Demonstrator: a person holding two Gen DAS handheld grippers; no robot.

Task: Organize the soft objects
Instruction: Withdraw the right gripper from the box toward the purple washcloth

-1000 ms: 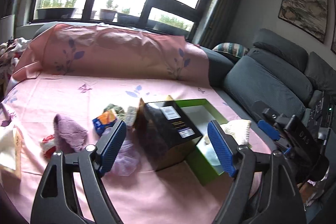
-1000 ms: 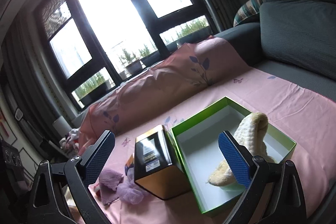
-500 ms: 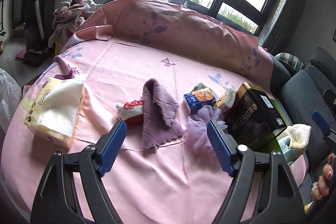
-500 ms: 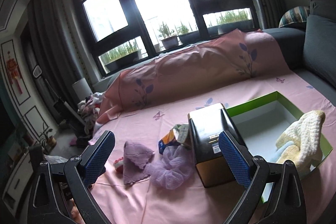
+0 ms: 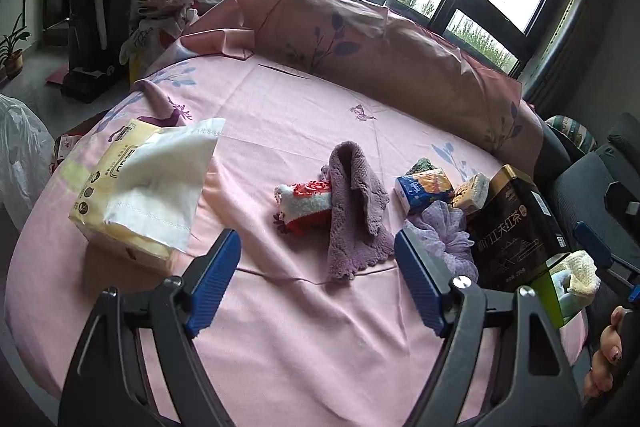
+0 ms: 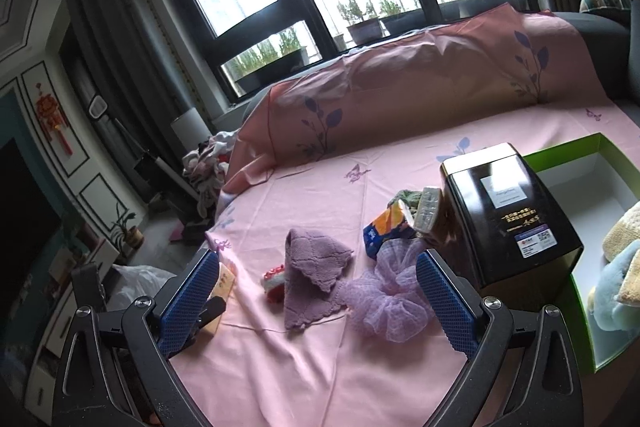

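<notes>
A purple knitted cloth (image 5: 356, 207) lies on the pink sheet, over a red and white rolled towel (image 5: 306, 201). A lilac mesh scrunchie (image 5: 444, 239) lies to its right. My left gripper (image 5: 316, 277) is open and empty, just short of the cloth. In the right wrist view the cloth (image 6: 312, 277), the towel (image 6: 274, 279) and the scrunchie (image 6: 386, 301) lie ahead of my right gripper (image 6: 316, 301), which is open and empty. A green box (image 6: 600, 187) at the right holds a cream cloth (image 6: 622, 239) and a pale blue soft thing (image 6: 616, 291).
A black tea tin (image 5: 516, 227) stands against the green box (image 5: 550, 291). Small tissue packs (image 5: 424, 189) lie behind the scrunchie. A yellow tissue pack (image 5: 140, 187) lies at the left. A cushion covered in pink (image 5: 380, 39) runs along the back.
Both grippers have swung left, away from the green box, toward the purple cloth and towel. The left gripper has come closer to the cloth. Both stay open and empty.
</notes>
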